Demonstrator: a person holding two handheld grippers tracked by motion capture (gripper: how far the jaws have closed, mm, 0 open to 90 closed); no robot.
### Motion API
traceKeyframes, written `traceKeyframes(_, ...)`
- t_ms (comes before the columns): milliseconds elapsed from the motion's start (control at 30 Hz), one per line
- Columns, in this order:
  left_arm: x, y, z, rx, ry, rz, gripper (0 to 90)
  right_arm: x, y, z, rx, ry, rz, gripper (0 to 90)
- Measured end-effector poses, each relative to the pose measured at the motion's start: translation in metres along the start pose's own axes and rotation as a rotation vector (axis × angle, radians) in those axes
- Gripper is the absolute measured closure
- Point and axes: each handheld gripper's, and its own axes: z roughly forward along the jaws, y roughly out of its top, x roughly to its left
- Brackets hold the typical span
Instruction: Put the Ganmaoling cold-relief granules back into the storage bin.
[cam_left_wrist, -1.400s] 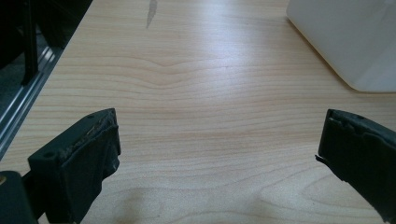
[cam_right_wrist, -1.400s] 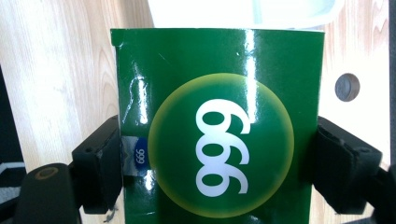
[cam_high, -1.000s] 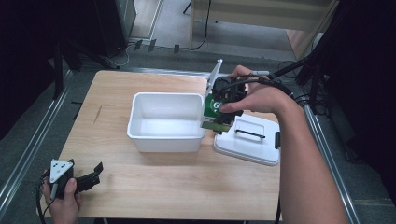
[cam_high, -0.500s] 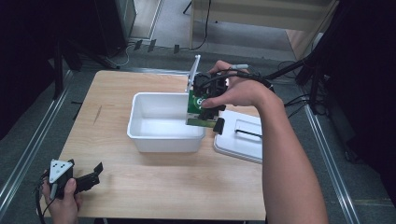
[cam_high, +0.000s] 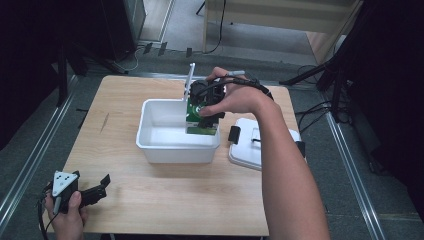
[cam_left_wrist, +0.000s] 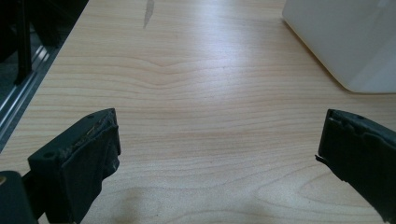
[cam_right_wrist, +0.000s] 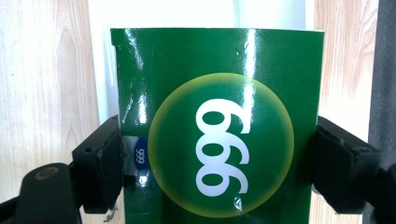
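Jaws of the right gripper (cam_high: 204, 114) clamp a green box (cam_right_wrist: 219, 126) by its two side faces, holding it over the right end of the white bin (cam_high: 150, 145) on the table (cam_high: 165, 210); the bin's lid (cam_high: 247, 155) lies just beside it. Left gripper (cam_left_wrist: 219, 158) rests wide and empty at the table's near left corner. Glossy card looks light but slippery and crushable, so a mid-height, flat-sided grip suits it.
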Motion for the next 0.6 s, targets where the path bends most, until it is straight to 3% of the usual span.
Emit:
traceKeyframes(67, 0.000, 0.000, 0.000, 0.000, 0.000, 0.000, 0.0, -0.001, 0.001, 0.002, -0.003, 0.001, -0.002, 16.3)
traceKeyframes(133, 0.000, 0.000, 0.000, 0.001, -0.001, 0.000, 0.0, -0.002, 0.002, 0.010, -0.010, -0.011, -0.036, 16.3)
traceKeyframes(600, 0.000, 0.000, 0.000, 0.001, -0.002, -0.001, 0.0, -0.007, -0.005, 0.040, 0.007, -0.022, -0.043, 16.1)
